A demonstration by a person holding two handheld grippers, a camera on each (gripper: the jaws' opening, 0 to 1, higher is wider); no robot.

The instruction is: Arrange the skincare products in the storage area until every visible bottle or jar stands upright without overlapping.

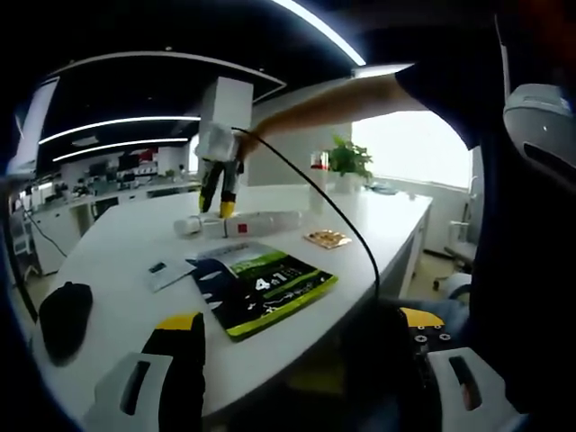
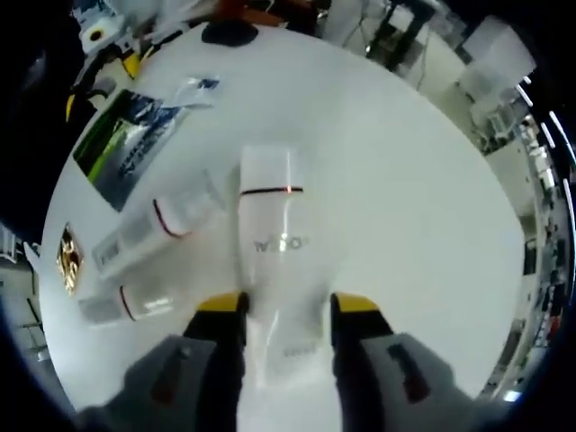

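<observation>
Here the right gripper (image 2: 286, 317) points down at a white table (image 2: 405, 180), its yellow-tipped jaws set on either side of a white bottle (image 2: 274, 261) with a red band. The bottle sits between the jaws, which look closed against its sides, though the actual contact is hard to make out. Just left of it two more white bottles lie on their sides: a longer one (image 2: 148, 229) with a red ring, and a shorter one (image 2: 135, 304) nearer the table edge. A small gold packet (image 2: 68, 256) lies close to that edge, and a green-and-black pouch (image 2: 126, 144) lies further off, with a clear sachet (image 2: 193, 90) beside it.

In the left gripper view, the left gripper (image 1: 301, 342) is held off the near edge of the table (image 1: 117, 243), jaws wide apart with nothing between them. Across the table the right gripper (image 1: 219, 193) comes down over the lying bottles (image 1: 238, 223) (they read as one white row from here). The pouch (image 1: 261, 286) lies in the middle, a black mouse (image 1: 65, 315) at the left, and a potted plant (image 1: 346, 162) stands at the far side. A person's arm (image 1: 342, 103) reaches in from the right.
</observation>
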